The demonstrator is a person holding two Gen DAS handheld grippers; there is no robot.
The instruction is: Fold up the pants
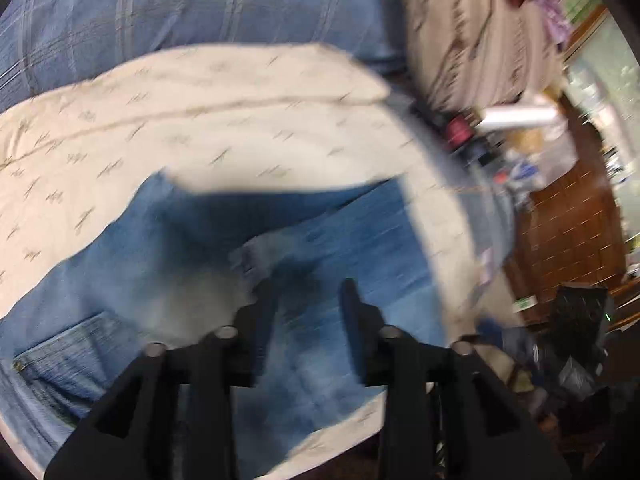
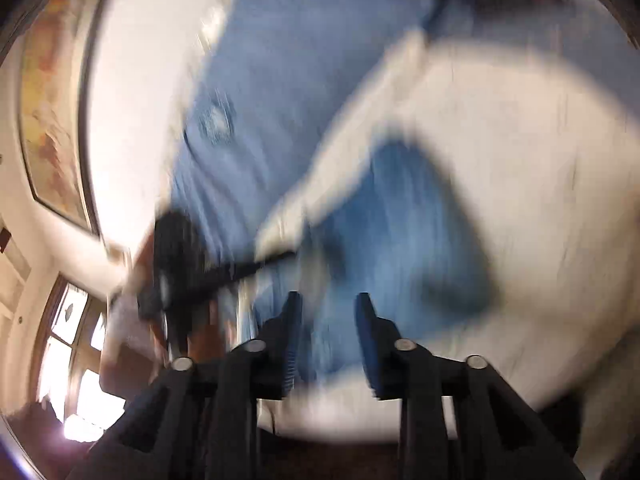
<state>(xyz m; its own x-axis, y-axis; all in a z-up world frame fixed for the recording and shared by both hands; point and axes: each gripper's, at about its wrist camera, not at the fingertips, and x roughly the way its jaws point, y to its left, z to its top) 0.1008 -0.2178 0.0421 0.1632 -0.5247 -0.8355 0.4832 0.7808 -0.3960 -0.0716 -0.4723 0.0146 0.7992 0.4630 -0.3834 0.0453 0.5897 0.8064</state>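
Observation:
Blue jeans [image 1: 208,264] lie on a cream patterned bed cover [image 1: 200,120]; a back pocket [image 1: 68,360] shows at lower left. My left gripper [image 1: 308,286] is open just above the denim, with fabric between and below its fingers. In the right wrist view the jeans [image 2: 400,216] lie blurred on the white cover [image 2: 520,160]. My right gripper [image 2: 328,300] is open over the denim near the bed's edge. The other gripper [image 2: 180,260] shows as a dark blur at left. Both views are motion-blurred.
A blue plaid pillow [image 1: 160,8] lies behind the cover, and a brown striped cushion [image 1: 472,32] at upper right. A cluttered nightstand [image 1: 520,152] and brick floor [image 1: 568,232] are right of the bed. A framed picture [image 2: 52,112] and windows [image 2: 72,360] are at left.

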